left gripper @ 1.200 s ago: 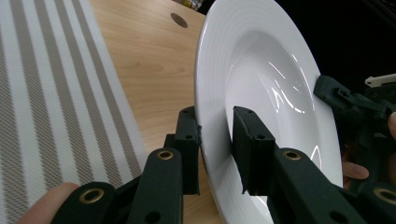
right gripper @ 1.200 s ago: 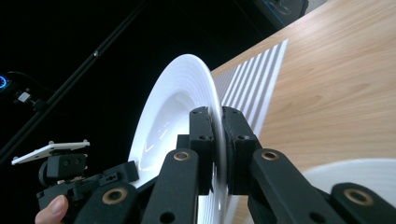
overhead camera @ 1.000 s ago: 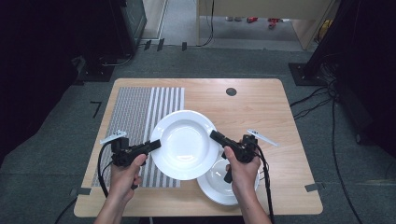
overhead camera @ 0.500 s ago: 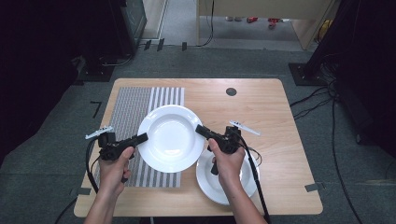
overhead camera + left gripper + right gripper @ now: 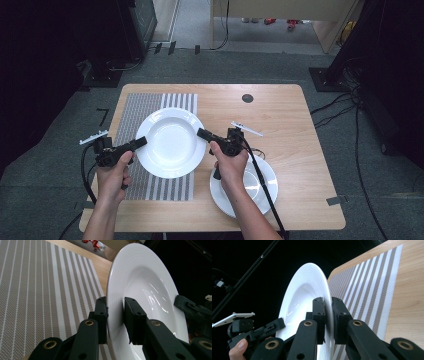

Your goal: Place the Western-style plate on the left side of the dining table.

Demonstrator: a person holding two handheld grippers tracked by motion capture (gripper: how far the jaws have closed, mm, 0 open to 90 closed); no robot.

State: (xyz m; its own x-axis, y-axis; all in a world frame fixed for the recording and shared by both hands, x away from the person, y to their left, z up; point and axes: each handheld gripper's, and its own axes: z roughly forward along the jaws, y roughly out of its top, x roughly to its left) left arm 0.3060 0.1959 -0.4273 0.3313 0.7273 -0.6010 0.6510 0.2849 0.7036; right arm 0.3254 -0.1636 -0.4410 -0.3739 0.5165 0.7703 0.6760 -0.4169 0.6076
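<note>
A white deep plate (image 5: 171,141) is carried between the two grippers above the striped placemat (image 5: 145,120), which lies on the left half of the wooden table (image 5: 280,115). In the high view the left gripper (image 5: 139,143) meets the plate's rim at about 9 o'clock and the right gripper (image 5: 201,134) meets it at about 3 o'clock, so the plate spans the gap between them, covering the mat's right edge.

In the left gripper view the left gripper (image 5: 115,315) has its two black jaws on either side of the plate's (image 5: 147,282) broad rim, one on the underside and one on the upper face, clenched on it; the placemat (image 5: 37,285) fills the area at 9 o'clock. The right gripper (image 5: 190,306) shows at the plate's far rim, at 3 o'clock.

In the right gripper view the right gripper (image 5: 328,315) pinches the rim of the plate (image 5: 304,295) seen edge-on, jaws tight against both faces. The left gripper (image 5: 275,326) grips the opposite rim at 8 o'clock, and the placemat (image 5: 367,290) and bare table (image 5: 412,290) lie at 2 o'clock.

A second white plate (image 5: 260,185) rests on the table at 5 o'clock from the carried one, partly under the person's right hand (image 5: 231,165). The left hand (image 5: 112,172) holds its gripper over the mat's left edge.
</note>
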